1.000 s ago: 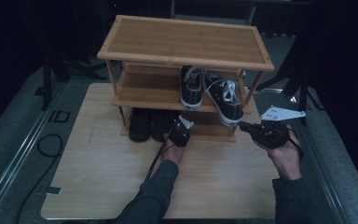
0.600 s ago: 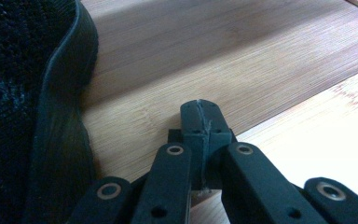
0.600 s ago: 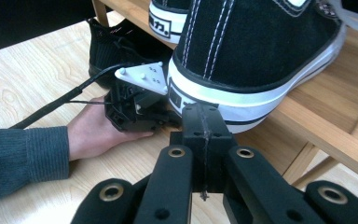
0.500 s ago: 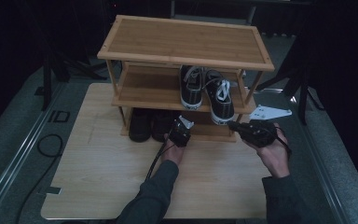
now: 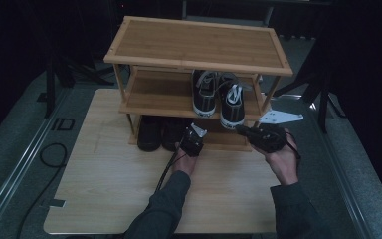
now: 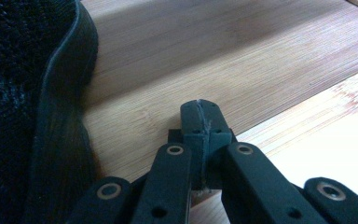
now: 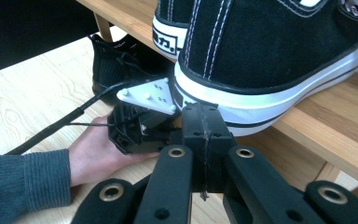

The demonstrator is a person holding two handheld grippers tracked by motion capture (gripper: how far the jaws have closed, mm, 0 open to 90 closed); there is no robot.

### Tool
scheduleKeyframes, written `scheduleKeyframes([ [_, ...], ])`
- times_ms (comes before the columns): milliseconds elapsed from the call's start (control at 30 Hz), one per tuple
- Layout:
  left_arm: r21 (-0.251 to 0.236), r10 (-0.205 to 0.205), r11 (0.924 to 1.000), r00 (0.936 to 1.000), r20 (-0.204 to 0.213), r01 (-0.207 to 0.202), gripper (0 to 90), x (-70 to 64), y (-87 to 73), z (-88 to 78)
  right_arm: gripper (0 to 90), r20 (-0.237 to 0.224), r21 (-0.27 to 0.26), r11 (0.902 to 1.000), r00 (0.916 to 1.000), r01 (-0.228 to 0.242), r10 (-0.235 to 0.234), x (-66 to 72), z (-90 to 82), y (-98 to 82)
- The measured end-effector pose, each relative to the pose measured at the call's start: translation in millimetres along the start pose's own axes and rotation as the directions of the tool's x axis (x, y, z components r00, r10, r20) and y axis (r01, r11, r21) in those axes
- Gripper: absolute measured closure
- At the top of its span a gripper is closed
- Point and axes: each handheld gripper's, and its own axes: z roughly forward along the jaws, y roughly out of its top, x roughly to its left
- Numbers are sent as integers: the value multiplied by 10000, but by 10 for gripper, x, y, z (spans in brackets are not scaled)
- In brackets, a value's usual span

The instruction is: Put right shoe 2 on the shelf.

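1. My left claw (image 5: 193, 141) sits low in front of the bottom shelf (image 5: 219, 142) of the wooden shoe rack (image 5: 199, 45), resting still in my left hand (image 5: 185, 162) on the tabletop (image 5: 114, 184).
2. In the left gripper view the tips of my left claw (image 6: 200, 116) are pressed together with nothing between them, pointing over the bamboo board of the bottom shelf (image 6: 205, 56).
3. Just to the left of those tips in that view lies a black knit shoe (image 6: 28, 102), close beside them but not touching.
4. From the high view that shoe is one of a dark pair (image 5: 161, 134) tucked on the bottom shelf, just left of my left claw.
5. My right claw (image 5: 243, 132) is held in my right hand (image 5: 283, 162) off the rack's front right corner, its tip aimed left toward the rack.
6. In the right gripper view my right claw (image 7: 205, 123) is likewise closed on nothing, its tips right up against the white rubber sole of the nearer black canvas sneaker (image 7: 279, 51); I cannot tell whether they touch it.
7. That sneaker stands on the middle shelf (image 5: 154, 94), its end overhanging the front edge, with its mate (image 5: 205, 92) beside it on the left.
8. The right gripper view also catches my left hand (image 7: 98, 154) holding the other gripper, its grey plate (image 7: 151, 95) on top and its cable (image 7: 51, 130) trailing over the tabletop.
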Motion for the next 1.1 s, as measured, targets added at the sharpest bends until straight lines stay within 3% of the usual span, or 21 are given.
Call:
scheduleKeyframes([
  [333, -162, -175, 9997, 9998, 0, 175, 900, -10, -2, 13, 900, 40, 99, 9997, 9998, 211, -211, 72, 146, 17],
  [400, -138, -159, 9998, 9999, 16, 159, 900, -8, -1, 11, 900, 421, 95, 9997, 9988, 237, -241, 78, 184, 8],
  [500, -138, -157, 9998, 9999, 21, 157, 900, -7, -1, 11, 900, 283, 0, 10000, 9996, 83, -83, 50, 214, 15],
  [567, -137, -145, 9998, 9999, 23, 145, 900, -6, -2, 10, 900, 464, 51, 9999, 9988, 165, -167, 50, 226, 21],
  [633, -357, -389, 9986, 9992, -20, 388, 900, -23, -2, 23, 900, 792, 48, 9999, 9968, 141, -144, 23, 233, 17],
  [700, -308, -323, 9990, 9995, -24, 323, 900, -21, -2, 20, 900, 463, -82, 9999, 9988, -145, 148, -25, 229, 1],
  [1000, -385, -421, 9984, 9991, -48, 419, 900, -30, -2, 25, 900, 646, -156, 9999, 9979, -71, 81, -5, 242, 3],
  [1033, -73, -55, 10000, 10000, -2, 55, 900, -7, -1, 6, 900, 654, -157, 9998, 9978, -102, 112, -2, 247, 4],
  [1100, -69, -65, 10000, 10000, 16, 65, 900, -5, -1, 6, 900, 674, -190, 9997, 9976, -135, 148, -4, 266, 10],
])
